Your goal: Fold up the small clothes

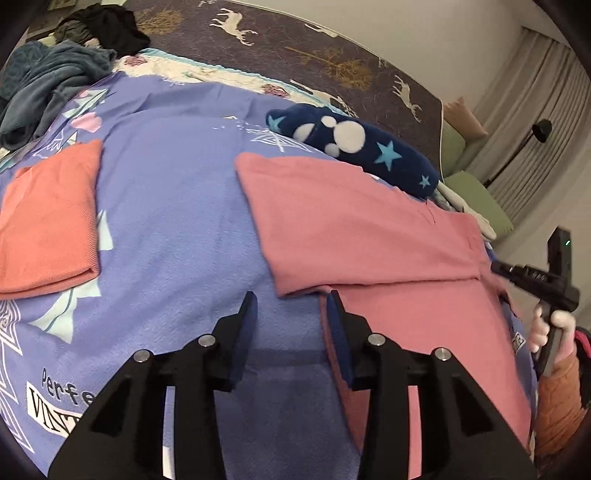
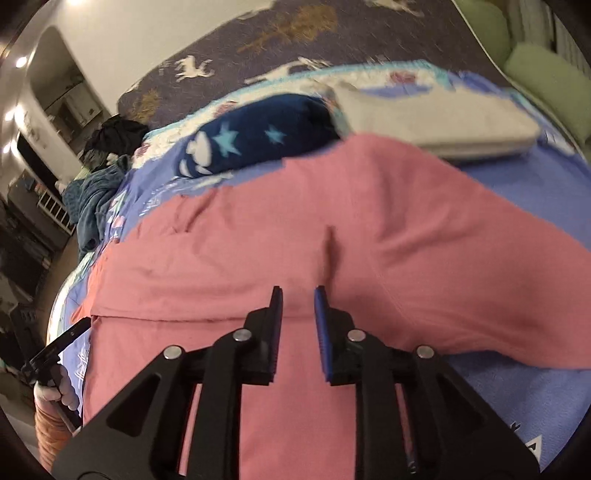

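A pink garment lies spread on the purple bedsheet, with one part folded over itself. My left gripper is open and empty, hovering at the garment's left edge near the fold. In the right wrist view the pink garment fills the middle. My right gripper is open and empty just above it. The right gripper also shows in the left wrist view at the garment's right side. A folded orange garment lies at the left.
A navy plush item with stars lies behind the pink garment. A folded white cloth sits at the back right. A blue towel and dark clothes are piled at the far left. A deer-patterned headboard stands behind.
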